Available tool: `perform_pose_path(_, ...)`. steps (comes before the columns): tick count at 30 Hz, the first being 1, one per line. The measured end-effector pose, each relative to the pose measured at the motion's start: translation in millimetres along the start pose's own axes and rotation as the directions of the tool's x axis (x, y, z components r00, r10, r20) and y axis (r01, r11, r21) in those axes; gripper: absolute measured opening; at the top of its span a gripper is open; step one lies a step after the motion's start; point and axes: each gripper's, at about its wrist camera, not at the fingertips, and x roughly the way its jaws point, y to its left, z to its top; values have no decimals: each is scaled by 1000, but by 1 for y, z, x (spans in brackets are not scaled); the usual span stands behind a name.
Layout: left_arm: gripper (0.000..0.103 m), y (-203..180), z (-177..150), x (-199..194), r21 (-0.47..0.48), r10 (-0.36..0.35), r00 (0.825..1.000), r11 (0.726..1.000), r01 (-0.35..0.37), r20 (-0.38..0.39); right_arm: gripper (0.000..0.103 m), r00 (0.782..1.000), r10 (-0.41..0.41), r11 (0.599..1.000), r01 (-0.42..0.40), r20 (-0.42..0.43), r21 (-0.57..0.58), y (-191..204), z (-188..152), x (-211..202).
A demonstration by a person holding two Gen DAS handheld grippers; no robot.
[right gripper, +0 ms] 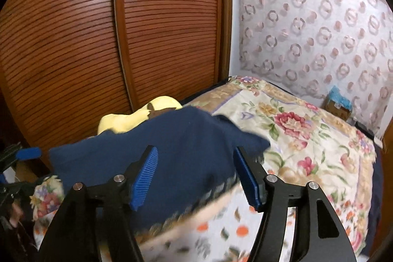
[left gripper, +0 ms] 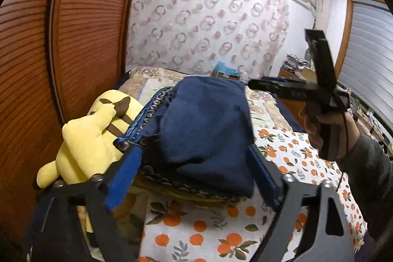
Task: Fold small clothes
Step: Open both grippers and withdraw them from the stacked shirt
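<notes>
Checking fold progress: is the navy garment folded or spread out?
Folded: the navy garment sits as a compact layered bundle atop a stack of clothes.

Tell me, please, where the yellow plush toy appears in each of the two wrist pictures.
Left wrist view: the yellow plush toy lies at lower left, beside the folded navy cloth, near the wooden louvred door.
Right wrist view: only its top shows left of centre, behind the navy cloth.
Shared landmark: the wooden louvred door behind the toy.
</notes>
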Motion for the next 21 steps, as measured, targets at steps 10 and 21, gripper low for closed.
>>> perform_pose_path(10,103,-39,-5,-27,66,-17,999,998,14,45,80,995,-85,993,80,54,85,35,-59,-99)
perform_pose_path(21,103,-102,-22,-32,165,-57,998,985,51,33,84,960,-265,949,241,97,205,78,-122,-203)
